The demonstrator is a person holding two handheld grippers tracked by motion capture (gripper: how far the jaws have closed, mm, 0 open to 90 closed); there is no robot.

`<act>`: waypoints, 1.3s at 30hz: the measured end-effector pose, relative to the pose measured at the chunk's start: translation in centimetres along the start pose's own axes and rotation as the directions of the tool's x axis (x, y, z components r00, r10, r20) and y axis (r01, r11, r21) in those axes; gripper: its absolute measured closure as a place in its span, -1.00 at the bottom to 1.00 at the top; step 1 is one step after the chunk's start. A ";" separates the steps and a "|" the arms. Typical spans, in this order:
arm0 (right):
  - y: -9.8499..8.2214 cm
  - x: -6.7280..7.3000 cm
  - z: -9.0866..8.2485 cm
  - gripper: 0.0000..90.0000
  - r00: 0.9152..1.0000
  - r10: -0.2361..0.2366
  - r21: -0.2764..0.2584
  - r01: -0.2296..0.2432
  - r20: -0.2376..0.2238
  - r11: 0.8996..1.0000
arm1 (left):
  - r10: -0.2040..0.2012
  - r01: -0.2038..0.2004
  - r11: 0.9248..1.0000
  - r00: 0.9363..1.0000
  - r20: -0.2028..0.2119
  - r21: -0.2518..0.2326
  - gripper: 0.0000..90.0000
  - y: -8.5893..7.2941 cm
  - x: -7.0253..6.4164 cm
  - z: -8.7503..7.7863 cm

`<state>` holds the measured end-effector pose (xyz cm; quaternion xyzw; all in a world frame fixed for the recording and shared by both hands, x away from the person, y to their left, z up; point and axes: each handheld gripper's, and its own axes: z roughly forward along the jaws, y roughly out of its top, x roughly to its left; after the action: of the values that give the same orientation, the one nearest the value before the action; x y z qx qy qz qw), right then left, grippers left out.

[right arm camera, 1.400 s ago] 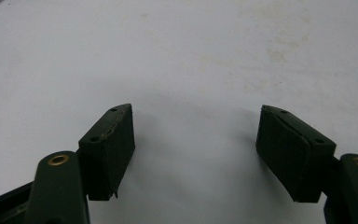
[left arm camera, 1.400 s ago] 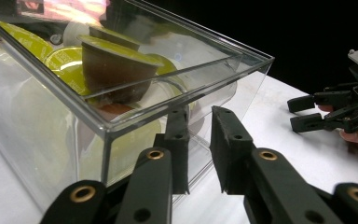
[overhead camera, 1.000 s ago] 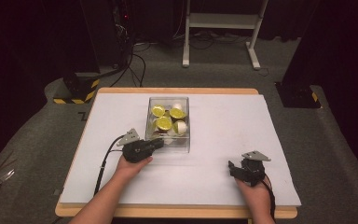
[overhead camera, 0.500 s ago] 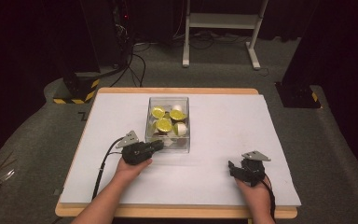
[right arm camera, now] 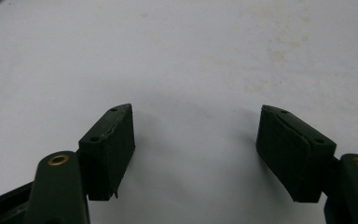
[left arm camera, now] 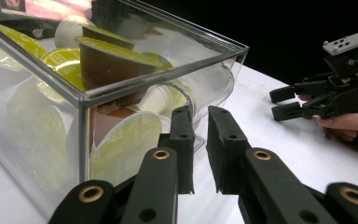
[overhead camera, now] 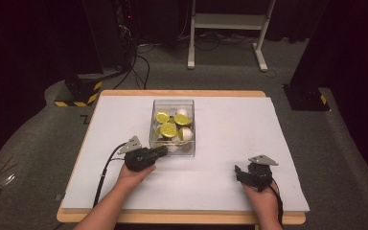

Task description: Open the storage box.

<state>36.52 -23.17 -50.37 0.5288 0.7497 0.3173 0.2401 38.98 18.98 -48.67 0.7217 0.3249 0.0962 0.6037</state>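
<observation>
High view: clear box (overhead camera: 173, 125) of pods (overhead camera: 168, 130), centre of the white counter (overhead camera: 230, 139). Left gripper (overhead camera: 161, 151) at the box's near left corner; right gripper (overhead camera: 239, 171) lower right, well apart.

Left gripper view: jaws narrow, a slim gap, nothing between; box wall (left arm camera: 51, 140) just beside, at left. Risk: a push here likely skids the box.

Right gripper view: jaws wide, empty, over bare counter (right arm camera: 177, 56).

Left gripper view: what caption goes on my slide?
Left gripper, jaws nearly closed, beside a clear box of coffee capsules.
</observation>
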 end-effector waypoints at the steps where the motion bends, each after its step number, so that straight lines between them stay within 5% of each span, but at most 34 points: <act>1: 0.0 0.0 0.0 -0.38 1.000 0.000 0.000 0.000 0.000 1.000 | -0.001 0.001 1.000 1.000 0.001 -0.001 0.79 0.0 0.0 0.0; 39: 0.0 0.0 0.0 -0.38 1.000 0.000 0.000 0.000 0.000 1.000 | 0.006 -0.006 1.000 1.000 0.016 -0.011 0.65 -0.5 -1.5 -0.8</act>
<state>36.53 -23.16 -50.38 0.5290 0.7496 0.3172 0.2401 37.22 18.73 -48.54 0.7200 0.3173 0.0938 0.6101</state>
